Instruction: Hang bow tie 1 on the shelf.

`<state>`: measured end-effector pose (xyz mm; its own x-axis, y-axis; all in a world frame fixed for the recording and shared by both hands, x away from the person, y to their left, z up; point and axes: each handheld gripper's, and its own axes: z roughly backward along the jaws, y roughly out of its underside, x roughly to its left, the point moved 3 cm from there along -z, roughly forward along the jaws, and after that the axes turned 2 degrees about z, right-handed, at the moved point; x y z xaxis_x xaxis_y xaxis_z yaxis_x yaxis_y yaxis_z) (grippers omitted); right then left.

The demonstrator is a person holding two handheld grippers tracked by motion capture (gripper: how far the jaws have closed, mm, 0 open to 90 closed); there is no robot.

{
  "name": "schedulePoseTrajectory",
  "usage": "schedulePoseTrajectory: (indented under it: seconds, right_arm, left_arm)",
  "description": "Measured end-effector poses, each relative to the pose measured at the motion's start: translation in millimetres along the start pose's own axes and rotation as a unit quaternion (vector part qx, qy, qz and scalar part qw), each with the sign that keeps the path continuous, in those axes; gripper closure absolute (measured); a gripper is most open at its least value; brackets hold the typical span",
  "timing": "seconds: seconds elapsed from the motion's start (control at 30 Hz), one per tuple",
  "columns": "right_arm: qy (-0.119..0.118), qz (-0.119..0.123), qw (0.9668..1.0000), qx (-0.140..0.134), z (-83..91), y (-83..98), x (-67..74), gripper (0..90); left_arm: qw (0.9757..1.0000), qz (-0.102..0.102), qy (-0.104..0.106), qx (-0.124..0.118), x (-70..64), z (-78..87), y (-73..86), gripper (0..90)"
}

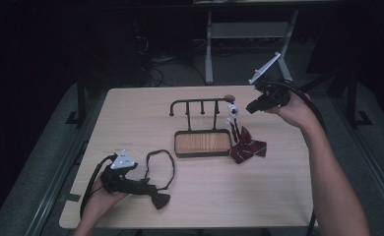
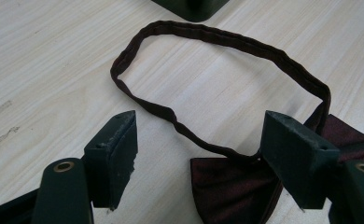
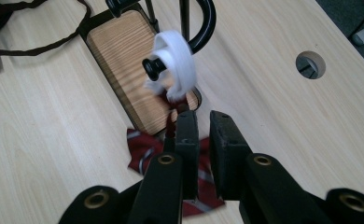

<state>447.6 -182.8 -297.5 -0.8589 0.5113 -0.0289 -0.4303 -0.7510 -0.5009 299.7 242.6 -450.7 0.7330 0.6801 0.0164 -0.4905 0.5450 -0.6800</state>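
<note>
White elastic loops a peg at the rack's right end, the striped tie dangling below; right gripper, jaws nearly pressed together and empty, sits just right. Left gripper spreads around the dark bow tie.

Matt cloth bow tie on smooth pale wood table

Left claw low, jaws spread wide, right claw raised, jaws nearly together, slim gap between.
</note>
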Motion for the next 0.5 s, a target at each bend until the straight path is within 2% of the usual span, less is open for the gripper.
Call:
schedulePoseTrajectory:
  seconds: [0.5]
  right_arm:
    - [-0.029, 0.002, 0.9996, 0.001, -5.2, 11.5, 4.4, 74.3]
  left_arm:
    - [1.0, 0.001, 0.002, 0.004, -0.8, -0.4, 0.2, 27.9]
